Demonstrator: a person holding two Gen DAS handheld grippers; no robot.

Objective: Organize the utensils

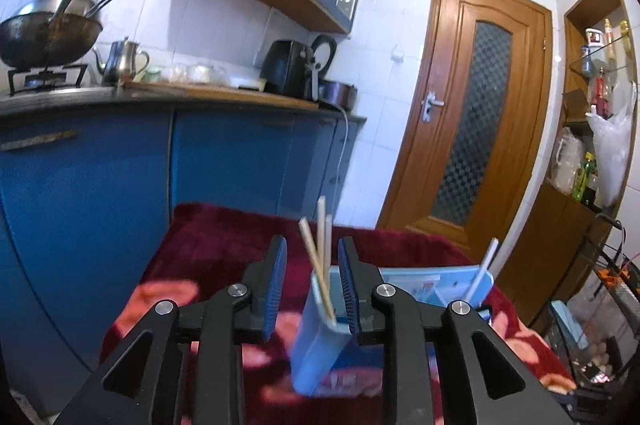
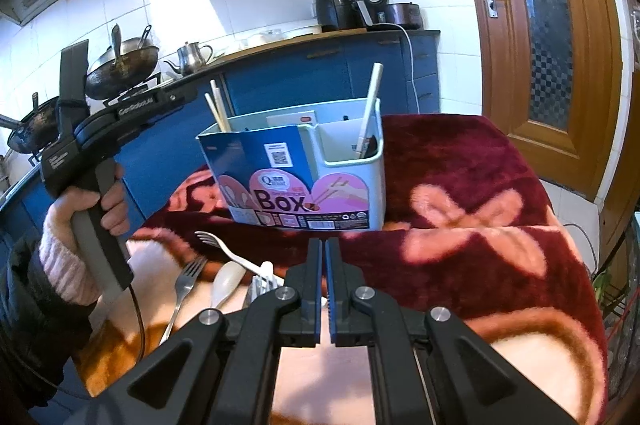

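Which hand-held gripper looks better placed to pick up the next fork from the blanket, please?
Probably the right hand-held gripper: shut and empty, it points just above the forks and spoon. The left hand-held gripper is up at the box.

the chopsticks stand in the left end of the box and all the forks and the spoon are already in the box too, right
Not quite. The chopsticks do stand in the left end of the box, but the forks and the spoon are not in it: the right wrist view shows them lying on the blanket in front of it.
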